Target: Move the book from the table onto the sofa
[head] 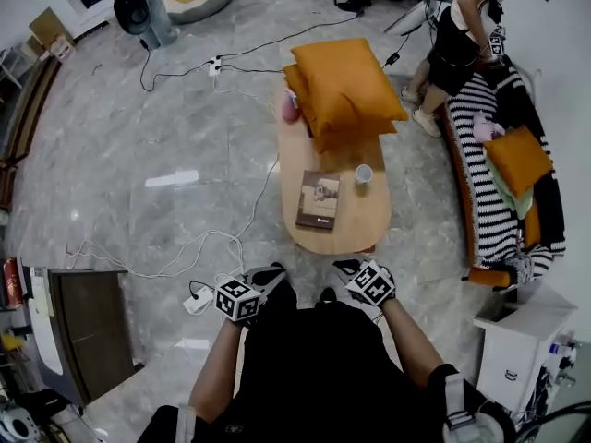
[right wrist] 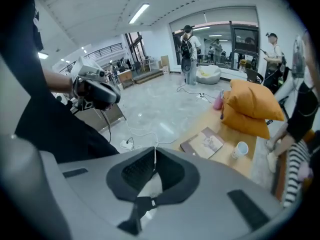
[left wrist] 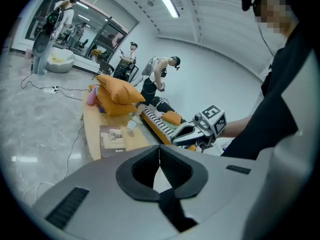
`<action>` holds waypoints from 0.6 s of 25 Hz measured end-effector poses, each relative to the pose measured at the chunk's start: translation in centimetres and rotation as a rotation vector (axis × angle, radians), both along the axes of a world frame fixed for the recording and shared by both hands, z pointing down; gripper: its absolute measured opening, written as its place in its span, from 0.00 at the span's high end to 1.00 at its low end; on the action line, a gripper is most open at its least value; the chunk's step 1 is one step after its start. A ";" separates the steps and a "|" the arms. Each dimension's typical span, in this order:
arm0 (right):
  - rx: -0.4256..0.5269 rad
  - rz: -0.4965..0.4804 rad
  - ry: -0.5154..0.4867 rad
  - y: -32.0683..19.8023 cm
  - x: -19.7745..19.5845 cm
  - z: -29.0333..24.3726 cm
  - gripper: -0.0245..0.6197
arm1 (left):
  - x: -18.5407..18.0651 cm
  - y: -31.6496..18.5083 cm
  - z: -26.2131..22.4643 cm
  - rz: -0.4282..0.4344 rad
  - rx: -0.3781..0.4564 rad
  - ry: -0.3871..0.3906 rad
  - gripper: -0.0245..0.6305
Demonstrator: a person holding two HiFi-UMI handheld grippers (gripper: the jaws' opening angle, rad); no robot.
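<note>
A brown book [head: 319,199] lies flat on the oval wooden table [head: 360,224], near its front end, and also shows in the left gripper view [left wrist: 112,136] and the right gripper view [right wrist: 206,143]. The striped sofa [head: 489,192] stands right of the table with an orange cushion [head: 517,158] on it. My left gripper [head: 271,274] and right gripper [head: 347,267] hover side by side just short of the table's near end. Both are shut and hold nothing. In its own view each shows its jaws met: left gripper [left wrist: 159,147], right gripper [right wrist: 155,149].
Two big orange cushions [head: 346,90] fill the table's far half, with a pink bottle [head: 290,109] beside them and a white cup [head: 364,173] right of the book. A person [head: 457,35] stands at the sofa's far end. Cables [head: 185,247], a power strip [head: 197,298], a white cabinet [head: 517,340].
</note>
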State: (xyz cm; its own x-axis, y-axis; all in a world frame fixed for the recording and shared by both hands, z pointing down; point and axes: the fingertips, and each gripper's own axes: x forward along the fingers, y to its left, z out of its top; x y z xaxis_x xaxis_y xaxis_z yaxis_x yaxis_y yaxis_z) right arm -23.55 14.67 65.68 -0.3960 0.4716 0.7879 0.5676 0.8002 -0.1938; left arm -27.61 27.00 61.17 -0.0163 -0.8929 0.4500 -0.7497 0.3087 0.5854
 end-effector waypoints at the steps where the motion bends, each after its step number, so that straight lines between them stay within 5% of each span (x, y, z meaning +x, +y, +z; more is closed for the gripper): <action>1: 0.015 0.001 0.000 0.3 -0.7 -0.1 0.95 | -1.0 0.3 0.2 0.020 0.003 0.001 0.95; 8: 0.035 0.101 0.009 1.3 -4.3 -0.9 0.95 | -6.6 2.2 1.1 0.114 0.025 0.023 0.95; 15: 0.052 0.185 0.038 -1.2 -5.7 -0.1 0.95 | -10.4 2.7 2.4 0.069 0.035 0.080 0.95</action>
State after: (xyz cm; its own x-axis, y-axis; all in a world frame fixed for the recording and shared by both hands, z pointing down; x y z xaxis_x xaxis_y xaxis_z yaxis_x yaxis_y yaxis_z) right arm -29.29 13.50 65.53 -0.4418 0.3522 0.8251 0.4033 0.8995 -0.1680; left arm -37.98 29.71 63.56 0.0799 -0.9059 0.4159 -0.7189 0.2366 0.6535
